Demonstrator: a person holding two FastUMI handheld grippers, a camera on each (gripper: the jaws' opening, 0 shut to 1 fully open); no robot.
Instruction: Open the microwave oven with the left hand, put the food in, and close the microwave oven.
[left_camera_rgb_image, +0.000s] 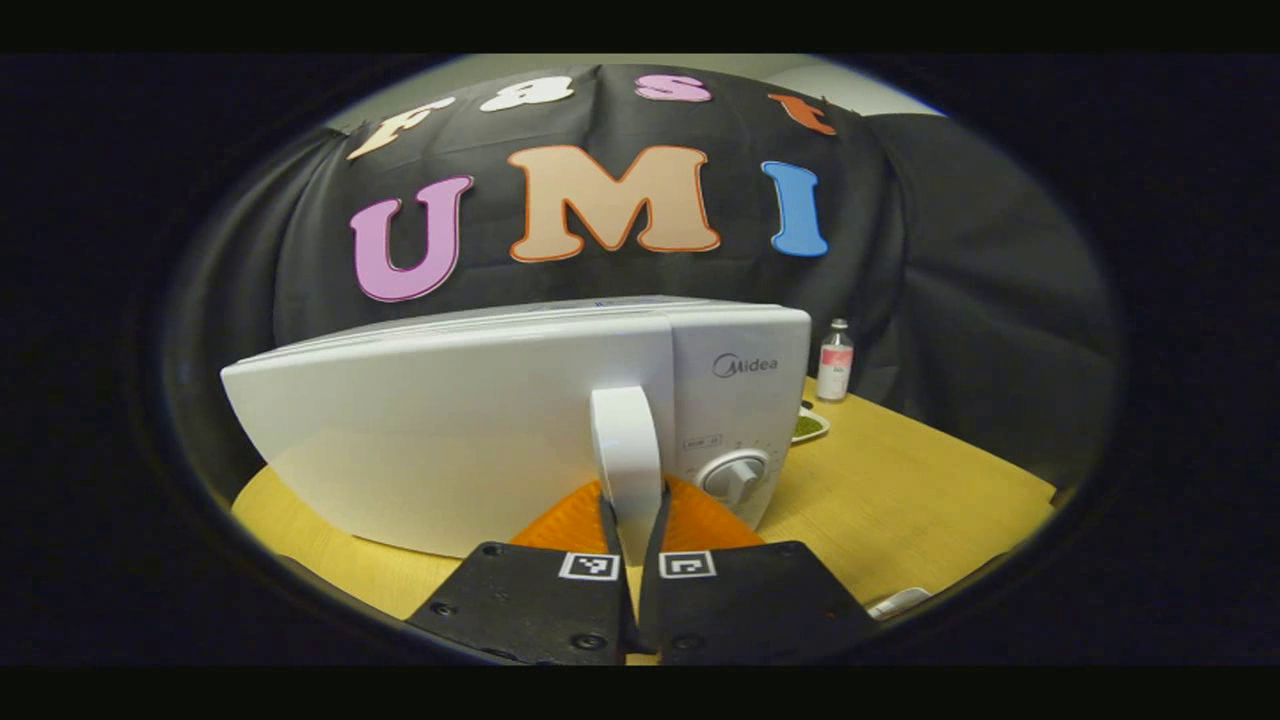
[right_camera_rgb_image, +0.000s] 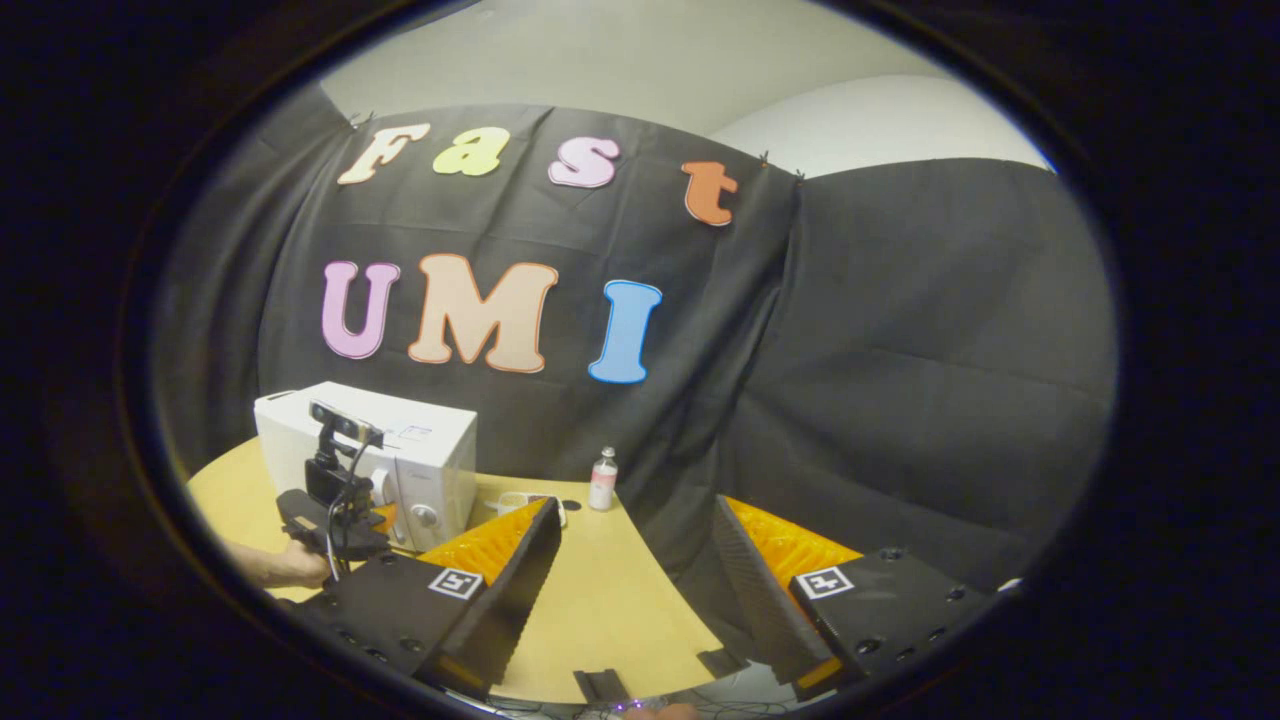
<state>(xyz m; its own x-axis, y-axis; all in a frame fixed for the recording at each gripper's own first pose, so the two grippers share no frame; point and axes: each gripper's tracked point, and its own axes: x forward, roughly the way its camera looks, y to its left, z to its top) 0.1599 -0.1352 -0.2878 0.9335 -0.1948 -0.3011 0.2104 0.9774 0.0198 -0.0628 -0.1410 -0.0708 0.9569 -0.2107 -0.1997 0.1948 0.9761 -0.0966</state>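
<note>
A white microwave (left_camera_rgb_image: 480, 420) stands on the wooden table close in front of me, its door looking shut. My left gripper (left_camera_rgb_image: 633, 505) is shut on the lower end of the door's upright white handle (left_camera_rgb_image: 625, 440), one finger on each side. A small plate of green food (left_camera_rgb_image: 810, 426) lies on the table just past the microwave's right side. In the right gripper view the microwave (right_camera_rgb_image: 425, 455) sits at the far left with the left gripper (right_camera_rgb_image: 335, 525) and a hand in front of it. My right gripper (right_camera_rgb_image: 635, 512) hangs open over the table with nothing between its fingers.
A small bottle with a pink label (left_camera_rgb_image: 835, 362) stands behind the plate near the black cloth wall, and also shows in the right gripper view (right_camera_rgb_image: 603, 480). The round dial (left_camera_rgb_image: 733, 477) is right of the handle. The table (left_camera_rgb_image: 900, 480) has bare room on the right; a small white object (left_camera_rgb_image: 900, 601) lies at its near edge.
</note>
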